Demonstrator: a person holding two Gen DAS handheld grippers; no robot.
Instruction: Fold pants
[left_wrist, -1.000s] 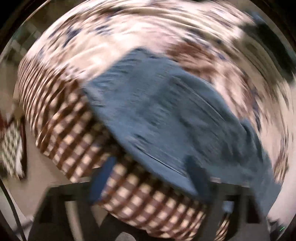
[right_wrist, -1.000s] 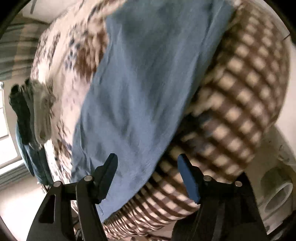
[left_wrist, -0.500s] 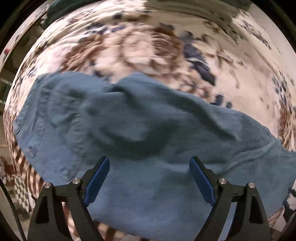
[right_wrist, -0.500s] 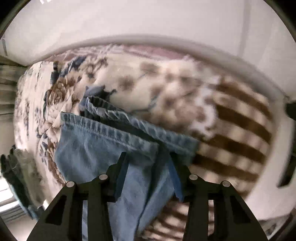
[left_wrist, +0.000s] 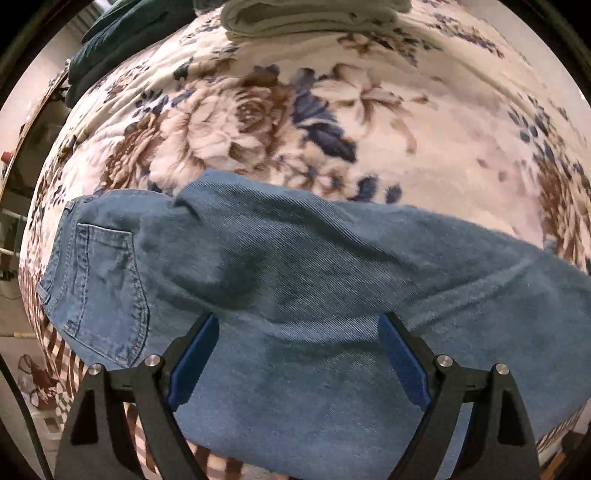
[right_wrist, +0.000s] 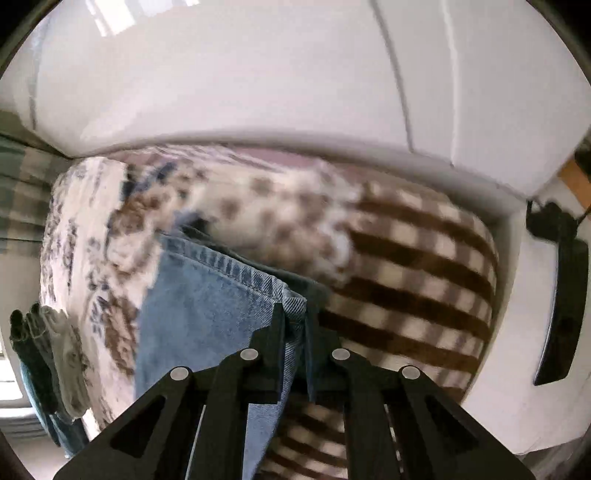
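Flowers in brown and blue cover the soft blanket (left_wrist: 258, 122) on the bed, and the blanket turns to brown checks near its edge. Blue jeans (left_wrist: 295, 266) lie flat on the blanket, close to that checked edge.

From the left wrist view, the jeans stretch out long, from one side to the other. The back pocket (left_wrist: 99, 280) is at the far left end of the jeans, so the waist is there. The legs run off to the right.

The left gripper (left_wrist: 295, 354) hovers over the middle of the jeans. Its blue fingers (left_wrist: 192, 358) are spread wide and grasp nothing. The jeans lie right under them and just ahead.

The right gripper (right_wrist: 295, 332) is at the leg end of the jeans. Its fingers are squeezed together on the stitched hem (right_wrist: 236, 273), and the cloth looks bunched between them. A white wall (right_wrist: 258, 74) is behind the bed in this view.

So the right gripper has the leg end, and the left gripper is nearer the middle and the waist. I think the next move is to carry the hem along the length of the jeans, toward the pocket end. The left gripper could press down on the middle to make the fold line.

Some folded clothes (left_wrist: 314, 14) sit on the blanket, well past the jeans.
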